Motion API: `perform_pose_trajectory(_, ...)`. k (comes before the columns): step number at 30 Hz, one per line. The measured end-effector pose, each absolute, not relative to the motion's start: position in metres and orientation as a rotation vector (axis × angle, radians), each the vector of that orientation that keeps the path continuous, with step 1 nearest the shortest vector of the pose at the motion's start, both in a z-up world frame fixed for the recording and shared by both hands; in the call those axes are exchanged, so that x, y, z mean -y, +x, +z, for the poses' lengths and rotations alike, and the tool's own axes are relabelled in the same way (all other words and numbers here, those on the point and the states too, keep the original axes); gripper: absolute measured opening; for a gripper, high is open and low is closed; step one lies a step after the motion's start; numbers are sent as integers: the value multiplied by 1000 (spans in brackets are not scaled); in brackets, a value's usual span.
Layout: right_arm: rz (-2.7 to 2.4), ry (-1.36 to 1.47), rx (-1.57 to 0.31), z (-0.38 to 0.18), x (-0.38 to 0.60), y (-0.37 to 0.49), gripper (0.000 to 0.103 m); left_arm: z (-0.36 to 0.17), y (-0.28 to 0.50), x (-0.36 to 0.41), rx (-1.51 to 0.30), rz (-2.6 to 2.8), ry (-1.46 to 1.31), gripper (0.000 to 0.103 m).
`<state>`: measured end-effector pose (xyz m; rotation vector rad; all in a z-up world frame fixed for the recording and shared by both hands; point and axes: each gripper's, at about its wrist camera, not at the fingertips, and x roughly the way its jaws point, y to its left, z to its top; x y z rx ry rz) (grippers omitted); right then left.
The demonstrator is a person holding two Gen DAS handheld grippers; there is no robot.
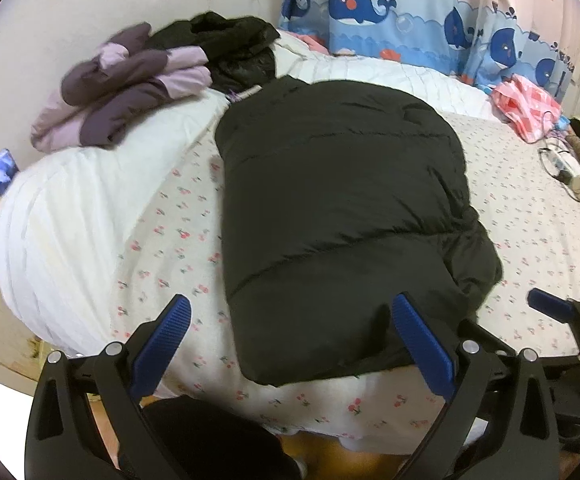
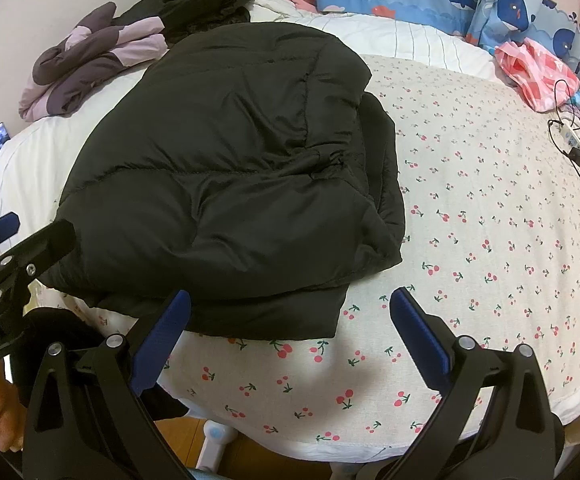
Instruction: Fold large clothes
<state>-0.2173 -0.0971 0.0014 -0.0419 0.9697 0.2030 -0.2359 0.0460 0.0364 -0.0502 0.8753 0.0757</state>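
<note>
A black puffer jacket [image 1: 338, 216] lies folded into a thick block on the cherry-print bed sheet [image 1: 169, 240], its near end at the bed's front edge. In the right wrist view the same jacket [image 2: 233, 184] shows its layered folds on the right side. My left gripper [image 1: 290, 312] is open just above the jacket's near end, nothing between its blue pads. My right gripper [image 2: 290, 312] is also open, hovering over the jacket's near right corner and the sheet [image 2: 490, 220]. The left gripper's fingers [image 2: 5, 228] show at the left edge of the right wrist view.
A folded purple jacket [image 1: 129, 88] and a black garment [image 1: 229, 48] rest on the white quilt [image 1: 69, 220] at the back left. A pink cloth [image 1: 530, 108] and cables [image 2: 570, 136] lie at the right. Whale-print curtains [image 1: 410, 12] hang behind. A hand [image 2: 1, 412] is at the lower left.
</note>
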Motion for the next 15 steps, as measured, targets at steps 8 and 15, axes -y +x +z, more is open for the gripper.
perform_pose_trajectory(8, 204, -39, -968, 2, 101, -218, 96, 40, -245, -44, -807, 120, -14, 97)
perform_pose_trajectory(15, 201, -46, -948, 11, 102, -223, 96, 34, -243, -39, -858, 110, -20, 97)
